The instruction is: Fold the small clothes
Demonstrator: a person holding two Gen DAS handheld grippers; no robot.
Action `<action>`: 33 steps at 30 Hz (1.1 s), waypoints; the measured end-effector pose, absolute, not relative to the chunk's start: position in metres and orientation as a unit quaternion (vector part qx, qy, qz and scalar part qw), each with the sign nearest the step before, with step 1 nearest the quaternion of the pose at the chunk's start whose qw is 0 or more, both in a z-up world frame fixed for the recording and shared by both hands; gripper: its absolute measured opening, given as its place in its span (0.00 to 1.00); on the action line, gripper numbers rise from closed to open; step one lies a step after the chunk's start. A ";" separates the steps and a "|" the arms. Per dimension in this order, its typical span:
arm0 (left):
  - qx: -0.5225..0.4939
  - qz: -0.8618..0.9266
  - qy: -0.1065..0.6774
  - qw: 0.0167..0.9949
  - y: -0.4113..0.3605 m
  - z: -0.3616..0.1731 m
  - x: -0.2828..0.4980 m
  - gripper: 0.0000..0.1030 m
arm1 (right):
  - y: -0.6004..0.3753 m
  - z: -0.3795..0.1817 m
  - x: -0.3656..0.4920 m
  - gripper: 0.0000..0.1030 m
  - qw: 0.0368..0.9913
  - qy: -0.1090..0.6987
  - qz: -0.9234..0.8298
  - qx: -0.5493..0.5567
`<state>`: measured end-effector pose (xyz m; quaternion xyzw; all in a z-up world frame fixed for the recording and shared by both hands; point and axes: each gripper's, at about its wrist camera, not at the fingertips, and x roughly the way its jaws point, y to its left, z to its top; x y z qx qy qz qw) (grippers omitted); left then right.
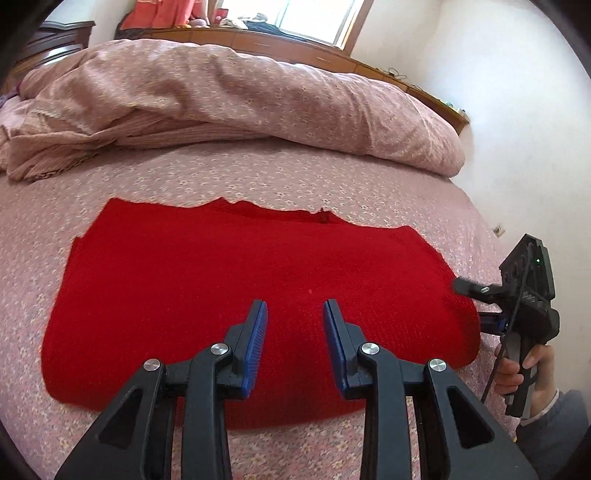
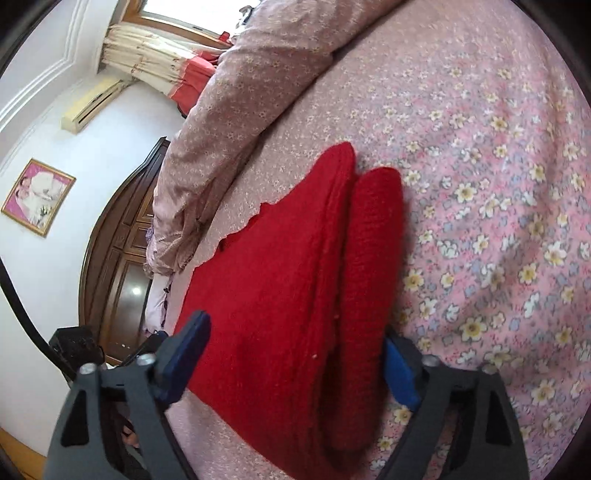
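Note:
A red knitted garment (image 1: 236, 295) lies flat and folded on the pink floral bed sheet (image 1: 280, 177). My left gripper (image 1: 295, 321) hovers above its near middle, jaws open and empty. My right gripper (image 1: 469, 299) shows at the garment's right edge in the left wrist view, held by a hand. In the right wrist view the right gripper (image 2: 295, 354) is open, its fingers straddling the garment's (image 2: 295, 295) folded edge, one finger above and one (image 2: 399, 373) against the sheet. The jaws are wide apart and not closed on the cloth.
A bunched pink quilt (image 1: 229, 99) lies along the far side of the bed. A wooden headboard (image 2: 118, 258) stands beyond the bed, with white walls, a window (image 1: 317, 18), and a framed picture (image 2: 37, 195) on the wall.

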<state>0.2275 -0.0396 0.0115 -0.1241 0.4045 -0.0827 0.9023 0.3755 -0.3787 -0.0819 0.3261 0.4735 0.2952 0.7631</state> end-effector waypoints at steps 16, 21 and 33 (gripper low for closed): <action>-0.157 -0.105 0.432 0.882 -0.050 -0.018 0.243 0.03 | -0.388 -0.074 0.368 0.20 0.750 0.474 0.291 0.358; -0.144 -0.102 0.460 0.870 -0.062 -0.042 0.247 0.01 | -0.378 -0.070 0.374 0.20 0.753 0.476 0.284 0.354; -0.139 -0.091 0.457 0.874 -0.065 -0.047 0.243 0.00 | -0.326 0.003 0.376 0.19 0.775 0.500 0.237 0.306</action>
